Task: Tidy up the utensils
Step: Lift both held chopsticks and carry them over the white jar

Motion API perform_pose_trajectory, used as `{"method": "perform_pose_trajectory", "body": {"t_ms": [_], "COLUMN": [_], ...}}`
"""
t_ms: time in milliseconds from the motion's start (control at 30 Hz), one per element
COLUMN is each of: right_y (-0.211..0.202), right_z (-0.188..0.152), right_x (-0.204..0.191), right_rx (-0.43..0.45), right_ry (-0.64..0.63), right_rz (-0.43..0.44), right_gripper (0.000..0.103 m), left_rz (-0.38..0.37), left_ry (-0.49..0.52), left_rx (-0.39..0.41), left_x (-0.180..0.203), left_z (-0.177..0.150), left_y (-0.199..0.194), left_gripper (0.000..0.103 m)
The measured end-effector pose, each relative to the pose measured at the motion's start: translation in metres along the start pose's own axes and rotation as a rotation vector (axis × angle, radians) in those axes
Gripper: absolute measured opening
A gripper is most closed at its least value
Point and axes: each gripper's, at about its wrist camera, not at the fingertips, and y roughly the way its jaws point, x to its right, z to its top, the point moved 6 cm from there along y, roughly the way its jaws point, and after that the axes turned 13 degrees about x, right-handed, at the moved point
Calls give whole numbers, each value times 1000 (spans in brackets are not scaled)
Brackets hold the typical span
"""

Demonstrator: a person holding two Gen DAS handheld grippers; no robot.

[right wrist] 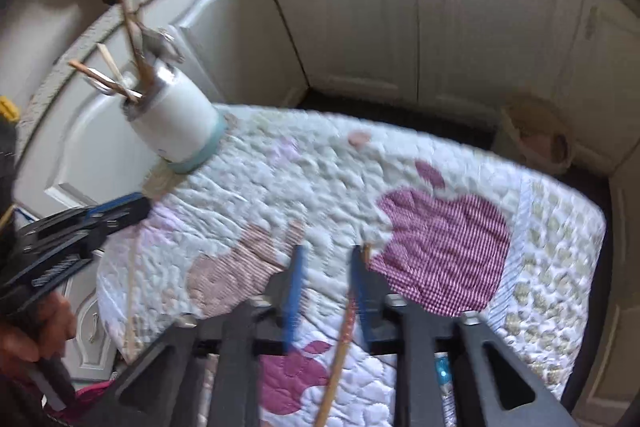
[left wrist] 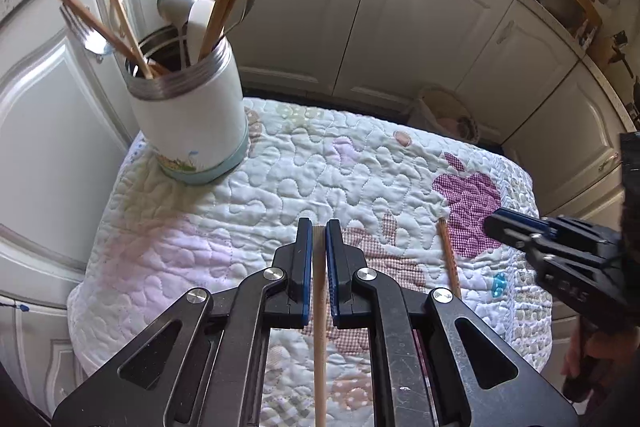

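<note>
The left tool is pressed together on a pale wooden chopstick, which runs straight back between its blue pads toward the camera and is lifted above the quilted worktop. The right tool stands spread; a second chopstick leans against its right pad, but the pads do not press on it, so I judge it is not gripped. In the left wrist view this second chopstick seems to lie on the quilt, to the right of the left tool and just before the tip of the right tool. A chopstick is light, stiff and thin, with a smooth surface, so it can turn or slip between flat pads; I would take hold near the middle and square across it. The white holder stands ahead and to the left of the left tool, near the far corner of the worktop. It is already crowded with chopsticks, spoons and a fork that lean outward, and these may block the entry. The holder looks tall and could tip if it is pushed.
</note>
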Motion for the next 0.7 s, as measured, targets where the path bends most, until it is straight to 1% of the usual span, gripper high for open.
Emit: {"method": "perform_pose_trajectory", "body": {"t_ms": [67, 167, 200, 233, 300, 367, 400, 433, 567, 700], "right_y": [17, 40, 46, 55, 75, 76, 73, 69, 30, -15], "right_z": [-3, -5, -5, -6, -14, -13, -14, -13, 4, 24], "right_x": [13, 20, 20, 19, 18, 15, 13, 11, 2, -15], "right_rx": [-38, -88, -96, -108, -153, -130, -144, -135, -41, 54], "right_ry": [37, 38, 34, 22, -16, -69, -69, -65, -51, -57], "right_rz": [-27, -44, -53, -58, -85, -113, -93, -79, -18, 46], "right_gripper": [36, 36, 34, 32, 16, 9, 8, 8, 7, 7], "left_rz": [1, 5, 6, 8, 10, 15, 17, 19, 20, 21], "left_ry": [-15, -32, -35, -36, -39, -45, -50, -54, -95, -131], "left_rx": [-10, -17, -18, -18, -19, -17, -14, -12, 2, 39], "left_x": [-3, -7, -9, -10, -12, -17, -20, -23, -38, -51], "left_z": [-2, -3, -2, -2, -1, 0, 1, 1, 6, 21], "left_y": [1, 1, 0, -1, -2, -5, -7, -8, -15, -29], "left_gripper": [6, 5, 5, 6, 6, 6, 6, 6, 5, 5]}}
